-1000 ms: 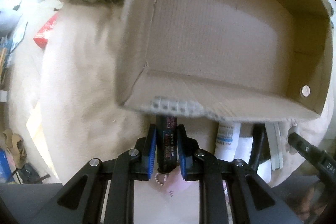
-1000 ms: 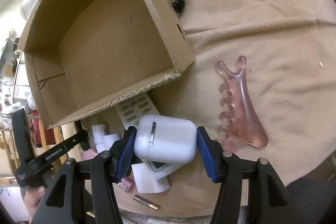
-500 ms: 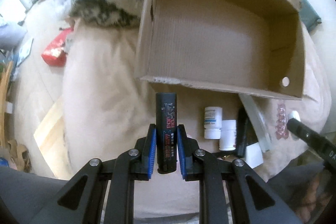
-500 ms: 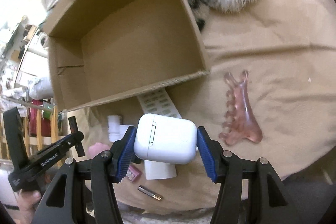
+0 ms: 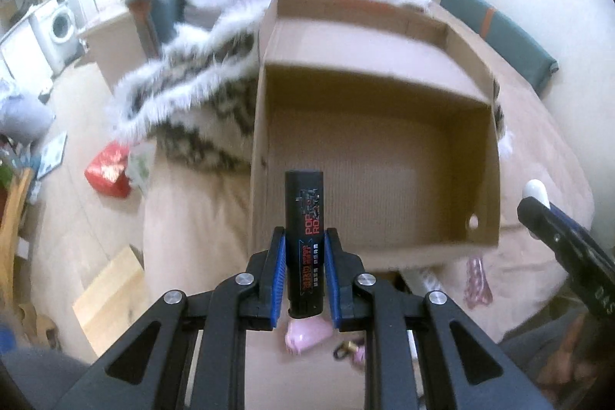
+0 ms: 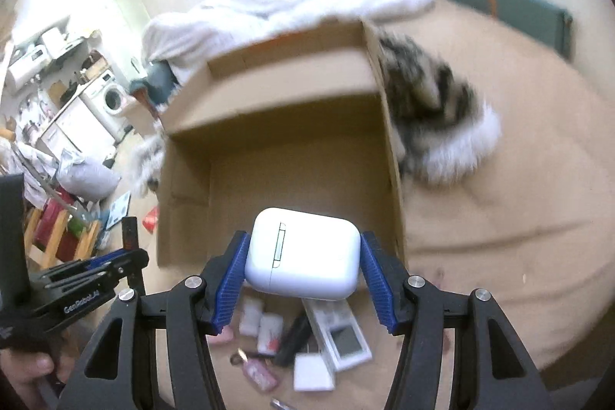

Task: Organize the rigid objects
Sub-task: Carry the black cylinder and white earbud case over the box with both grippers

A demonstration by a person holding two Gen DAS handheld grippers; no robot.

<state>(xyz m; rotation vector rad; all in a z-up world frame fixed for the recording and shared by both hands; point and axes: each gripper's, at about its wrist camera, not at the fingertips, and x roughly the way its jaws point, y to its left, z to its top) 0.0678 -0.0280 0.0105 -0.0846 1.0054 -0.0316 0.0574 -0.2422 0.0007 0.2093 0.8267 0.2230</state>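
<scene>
My left gripper [image 5: 304, 268] is shut on a black stick-shaped object [image 5: 303, 218] with red "POP" lettering, held upright above the near wall of an open cardboard box [image 5: 376, 156]. My right gripper [image 6: 303, 268] is shut on a white earbuds case [image 6: 303, 252], held above the near edge of the same box [image 6: 284, 156]. The box's inside looks bare. Each gripper shows at the edge of the other's view: the right [image 5: 565, 241], the left [image 6: 88, 275].
Under the grippers on the beige blanket lie small items: white bottles [image 6: 261, 325], a pink keyring [image 6: 261, 371], a black item [image 6: 292, 337], a flat white device [image 6: 342, 337], a pink comb [image 5: 476, 279]. A furry patterned garment [image 6: 434, 118] lies beside the box.
Both grippers rose and tilted up with their objects. The box is now seen from a lower angle, and the objects hang over its near edge.
</scene>
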